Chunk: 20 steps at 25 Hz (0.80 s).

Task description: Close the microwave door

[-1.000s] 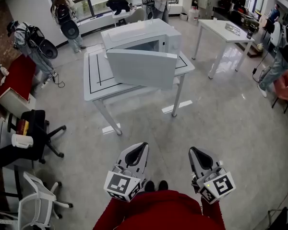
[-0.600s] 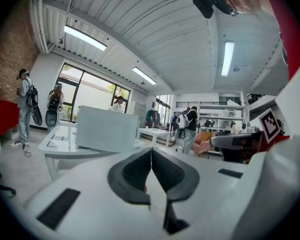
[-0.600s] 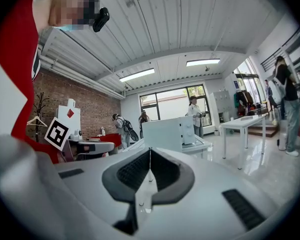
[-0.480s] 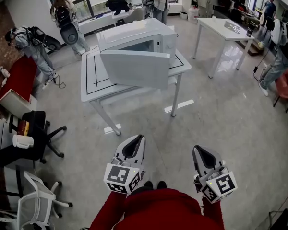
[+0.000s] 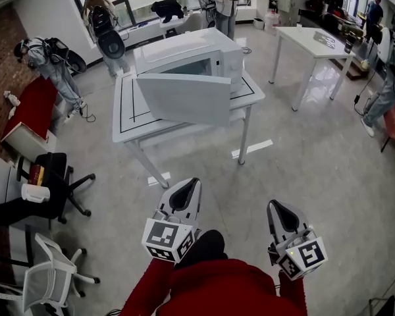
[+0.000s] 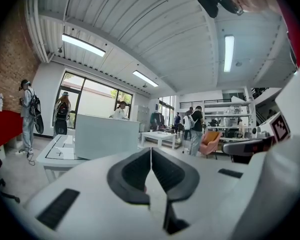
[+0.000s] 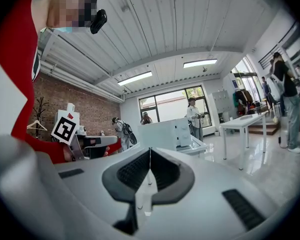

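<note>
The microwave [image 5: 184, 52] sits on the worktop [image 5: 127, 114], its door [image 5: 184, 99] swung wide toward the person. Well short of the microwave, the left hand-held gripper [image 5: 191, 186] and right hand-held gripper [image 5: 274, 208] are pinched together, empty, likely for pushing.

White microwave [image 5: 191, 54] on white table [image 5: 128, 120], its door [image 5: 184, 99] swung wide open.

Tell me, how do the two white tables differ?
The nearer table bears a microwave with its door open and has black lines on its top; the farther table carries only small items and shows no lines. Both are white with slim legs.
</note>
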Each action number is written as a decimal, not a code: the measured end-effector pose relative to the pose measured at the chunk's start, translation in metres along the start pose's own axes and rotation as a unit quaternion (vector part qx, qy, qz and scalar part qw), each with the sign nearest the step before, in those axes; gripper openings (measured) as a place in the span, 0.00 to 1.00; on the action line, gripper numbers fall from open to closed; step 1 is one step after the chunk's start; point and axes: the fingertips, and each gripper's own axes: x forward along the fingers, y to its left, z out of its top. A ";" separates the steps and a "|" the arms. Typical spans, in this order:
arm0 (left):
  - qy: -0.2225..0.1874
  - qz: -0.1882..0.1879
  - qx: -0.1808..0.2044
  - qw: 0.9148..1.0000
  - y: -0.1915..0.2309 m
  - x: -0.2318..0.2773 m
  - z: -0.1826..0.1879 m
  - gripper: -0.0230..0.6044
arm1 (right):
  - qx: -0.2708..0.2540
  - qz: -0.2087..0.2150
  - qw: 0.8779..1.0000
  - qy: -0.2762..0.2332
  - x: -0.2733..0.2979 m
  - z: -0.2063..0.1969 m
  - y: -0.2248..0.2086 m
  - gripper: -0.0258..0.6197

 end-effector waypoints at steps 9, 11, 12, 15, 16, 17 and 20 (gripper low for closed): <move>0.004 0.004 0.020 1.000 0.021 0.045 0.007 0.06 | 0.007 0.004 1.000 0.009 0.042 0.001 -0.030 0.06; 0.008 0.005 0.012 1.000 0.032 0.065 0.006 0.06 | 0.009 -0.001 1.000 0.014 0.057 0.000 -0.042 0.06; 0.010 0.005 0.008 1.000 0.039 0.076 0.005 0.06 | 0.009 -0.004 1.000 0.016 0.065 0.001 -0.048 0.06; 0.017 0.002 0.008 1.000 0.058 0.109 0.003 0.06 | 0.010 -0.016 1.000 0.019 0.093 0.003 -0.070 0.06; 0.020 0.001 0.009 1.000 0.064 0.119 0.002 0.06 | 0.011 -0.020 1.000 0.019 0.103 0.005 -0.076 0.06; 0.023 0.001 0.011 1.000 0.069 0.129 0.002 0.06 | 0.012 -0.021 0.999 0.021 0.111 0.007 -0.082 0.06; 0.032 -0.004 0.016 0.999 0.080 0.158 0.007 0.06 | 0.009 -0.027 0.999 0.026 0.136 0.019 -0.099 0.06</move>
